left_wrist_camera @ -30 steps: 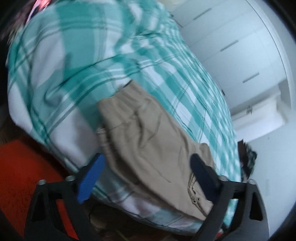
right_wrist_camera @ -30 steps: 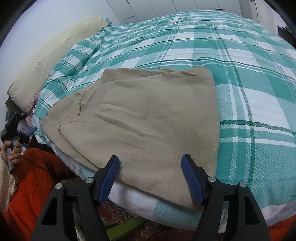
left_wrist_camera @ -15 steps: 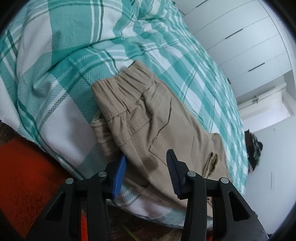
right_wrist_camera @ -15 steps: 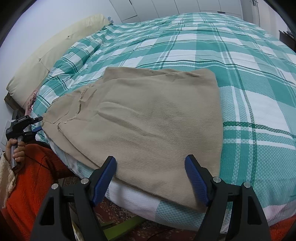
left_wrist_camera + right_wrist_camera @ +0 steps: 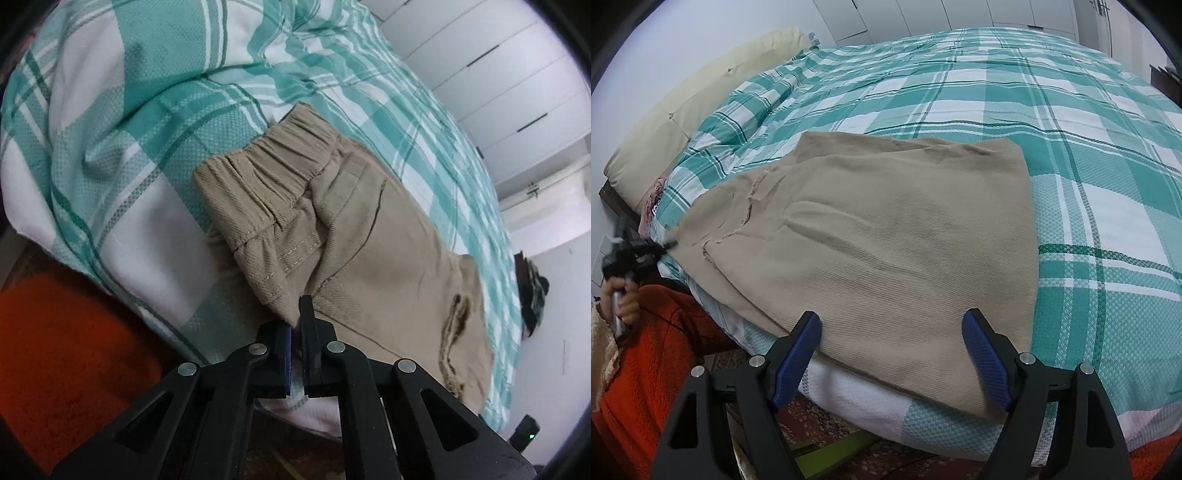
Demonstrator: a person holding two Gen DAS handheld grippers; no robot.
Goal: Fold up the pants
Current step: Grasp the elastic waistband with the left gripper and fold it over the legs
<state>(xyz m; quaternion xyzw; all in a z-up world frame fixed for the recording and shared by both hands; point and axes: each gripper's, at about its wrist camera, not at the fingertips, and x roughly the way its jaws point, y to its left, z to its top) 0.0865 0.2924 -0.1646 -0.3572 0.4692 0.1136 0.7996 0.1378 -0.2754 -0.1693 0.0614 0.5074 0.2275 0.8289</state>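
Observation:
Tan pants (image 5: pixel 886 236) lie folded lengthwise on a green and white plaid bed cover (image 5: pixel 1071 129), near its front edge. In the left wrist view the elastic waistband (image 5: pixel 269 173) points up-left. My left gripper (image 5: pixel 295 325) is shut on the near corner of the waistband end of the pants (image 5: pixel 369 258). It also shows small at the far left of the right wrist view (image 5: pixel 646 251). My right gripper (image 5: pixel 890 354) is open, its blue pads on either side of the leg end at the bed's edge, not touching the cloth.
A cream pillow (image 5: pixel 694 107) lies at the head of the bed. White wardrobe doors (image 5: pixel 498 62) stand beyond the bed. An orange-red sleeve (image 5: pixel 646 369) and a patterned rug (image 5: pixel 831 424) are below the bed edge. Dark clothes (image 5: pixel 532 295) hang at the right.
My left gripper has moved in and closed from wide open onto the waistband corner. My right gripper has stayed open and shifted slightly closer to the leg end.

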